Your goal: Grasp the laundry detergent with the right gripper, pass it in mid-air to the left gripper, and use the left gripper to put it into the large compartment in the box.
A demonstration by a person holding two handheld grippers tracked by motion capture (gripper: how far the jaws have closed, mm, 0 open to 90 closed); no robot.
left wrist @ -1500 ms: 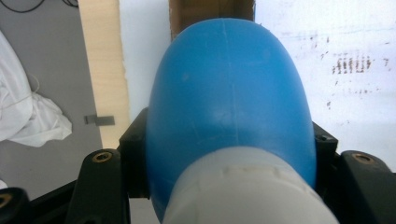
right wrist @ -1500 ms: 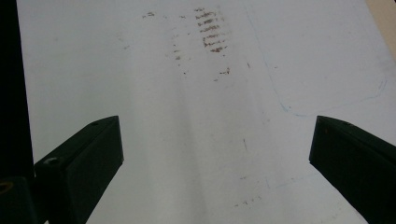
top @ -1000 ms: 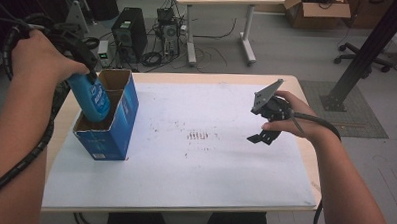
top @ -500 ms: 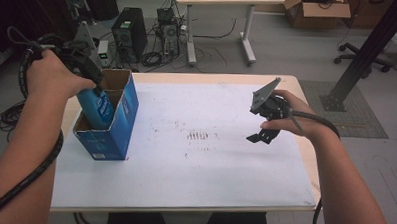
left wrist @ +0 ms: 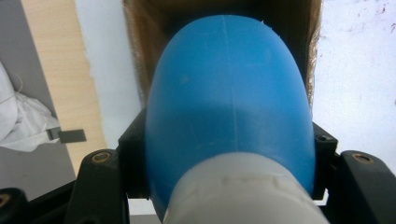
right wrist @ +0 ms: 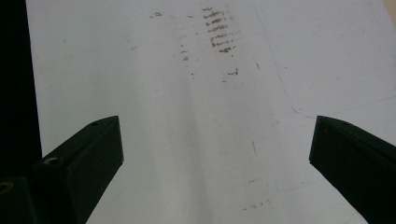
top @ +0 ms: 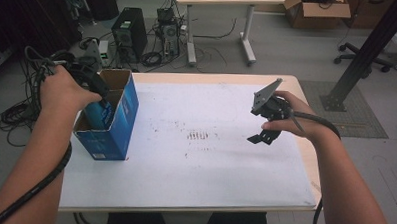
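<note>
White scuffed table (top: 210, 157); left tongs (left wrist: 224, 158) clamp smooth blue bottle (left wrist: 229, 93).

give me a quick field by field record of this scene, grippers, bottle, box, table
left gripper: shut on the blue bottle, reaching down into the box
blue bottle: white cap toward the camera, blue body pointing into the box opening
box: blue cardboard, open top, standing at the table's left edge
right gripper: open, nothing between its jaws, held above the table
table: white top with brown smudges near the middle
</note>
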